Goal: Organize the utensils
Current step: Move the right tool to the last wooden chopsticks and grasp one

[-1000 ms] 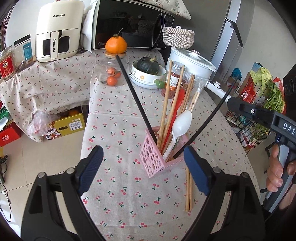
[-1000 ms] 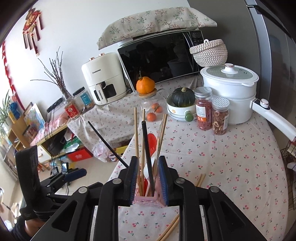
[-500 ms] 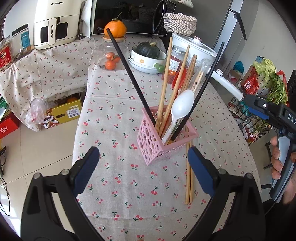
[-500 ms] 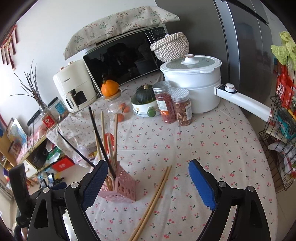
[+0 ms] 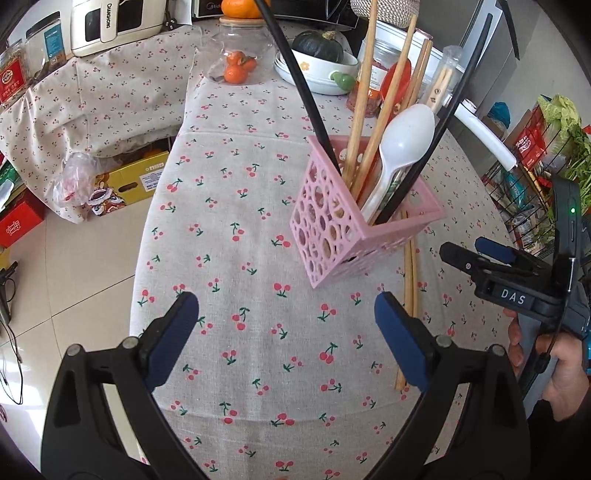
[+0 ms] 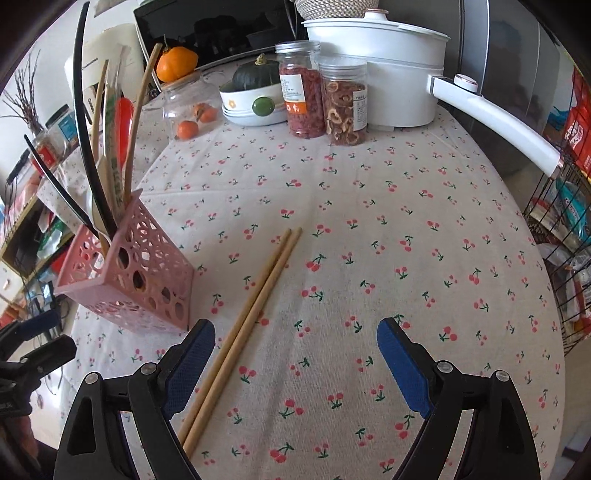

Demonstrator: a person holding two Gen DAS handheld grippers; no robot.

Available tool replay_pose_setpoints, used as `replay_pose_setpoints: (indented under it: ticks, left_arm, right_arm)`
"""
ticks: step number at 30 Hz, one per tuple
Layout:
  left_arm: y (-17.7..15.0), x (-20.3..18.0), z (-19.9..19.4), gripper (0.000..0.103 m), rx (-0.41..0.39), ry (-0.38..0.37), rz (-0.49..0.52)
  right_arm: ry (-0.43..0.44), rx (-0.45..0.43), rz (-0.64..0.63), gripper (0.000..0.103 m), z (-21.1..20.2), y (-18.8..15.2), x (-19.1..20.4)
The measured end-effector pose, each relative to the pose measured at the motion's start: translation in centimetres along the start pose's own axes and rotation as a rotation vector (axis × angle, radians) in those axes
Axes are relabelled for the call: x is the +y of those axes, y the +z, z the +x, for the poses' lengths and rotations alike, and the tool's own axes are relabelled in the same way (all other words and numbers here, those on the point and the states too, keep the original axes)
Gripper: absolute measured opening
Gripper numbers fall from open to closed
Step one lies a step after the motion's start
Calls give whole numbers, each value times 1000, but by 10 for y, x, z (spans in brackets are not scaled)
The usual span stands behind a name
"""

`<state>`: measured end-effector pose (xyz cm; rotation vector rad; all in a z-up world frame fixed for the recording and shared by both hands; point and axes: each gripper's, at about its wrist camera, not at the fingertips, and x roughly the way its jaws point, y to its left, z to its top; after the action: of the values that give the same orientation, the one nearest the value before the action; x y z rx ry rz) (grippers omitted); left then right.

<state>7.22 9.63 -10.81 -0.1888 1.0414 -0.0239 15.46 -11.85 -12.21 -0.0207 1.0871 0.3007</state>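
A pink perforated utensil basket [image 5: 343, 229] stands on the cherry-print tablecloth [image 5: 240, 258] and holds wooden chopsticks, black chopsticks, a white spoon [image 5: 402, 140] and a red utensil. It also shows in the right wrist view [image 6: 136, 273]. A pair of wooden chopsticks [image 6: 247, 325] lies flat on the cloth to the right of the basket, and shows in the left wrist view [image 5: 408, 299]. My left gripper [image 5: 286, 339] is open and empty, in front of the basket. My right gripper [image 6: 295, 360] is open and empty, low over the cloth, with its left finger [image 6: 188, 363] beside the loose chopsticks.
At the back stand a white pot with a long handle [image 6: 388, 70], two jars of dried food [image 6: 321, 99], a bowl with a green squash [image 6: 255, 96], a glass jar of small oranges [image 6: 192, 107], a microwave and an air fryer [image 5: 114, 22]. A wire rack [image 6: 561, 251] stands right of the table.
My right gripper has opened, let go of the basket and moved right, over the loose chopsticks. The left gripper has come closer to the basket from above.
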Motion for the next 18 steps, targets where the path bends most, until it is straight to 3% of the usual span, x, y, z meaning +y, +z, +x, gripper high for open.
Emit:
replay_pose_setpoints:
  ticks: [10,18]
  left_arm:
    - [-2,0,0,96,-24,36,44]
    - [-7,-2,3,96,-11,35,66]
  right_arm:
    - [-44,7,-8,90,39,-2,-1]
    - [-54,1,3,89,46,3,2]
